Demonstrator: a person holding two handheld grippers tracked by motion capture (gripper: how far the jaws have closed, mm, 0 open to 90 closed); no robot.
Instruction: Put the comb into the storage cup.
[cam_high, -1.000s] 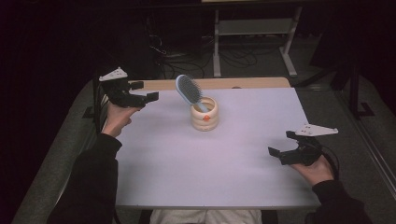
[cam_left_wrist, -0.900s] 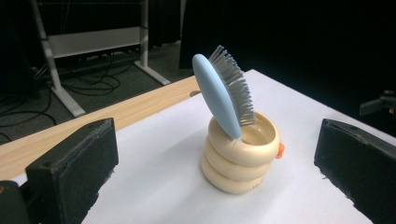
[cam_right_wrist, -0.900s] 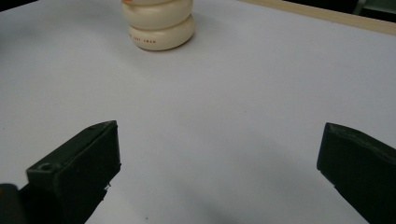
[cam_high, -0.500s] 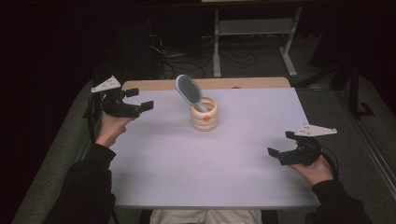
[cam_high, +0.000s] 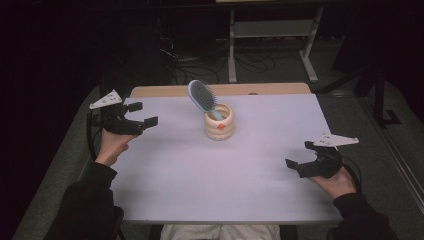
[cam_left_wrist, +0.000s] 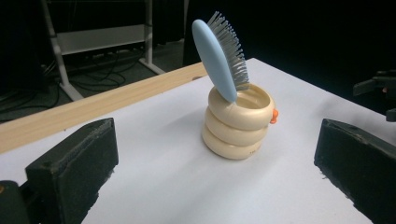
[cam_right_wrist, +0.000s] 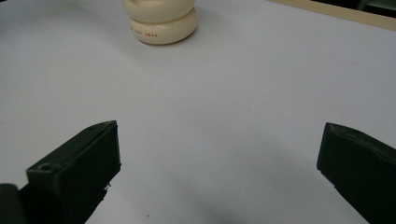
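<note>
Jaws of the left gripper stand wide apart with nothing between them; in the left gripper view the two black pads sit at the lower left and lower right corners of the frame, bare white worktop between. Straight ahead of them, in the middle of that view, stands a cream ribbed holder of stacked rings, with a small orange knob on its right side. A pale blue hairbrush stands handle-down in it, its head leaning to the upper left, grey bristles facing right.

Jaws of the right gripper are likewise spread wide and hold nothing. In the right gripper view the holder's base shows at the top of the frame, with a line of small red lettering too blurred to read.

In the high view the left gripper is at the middle left, over the worktop's left edge, the right gripper at the lower right, and the holder with the brush just above centre, well apart from both. A strip of bare wood runs along the worktop's far edge.
</note>
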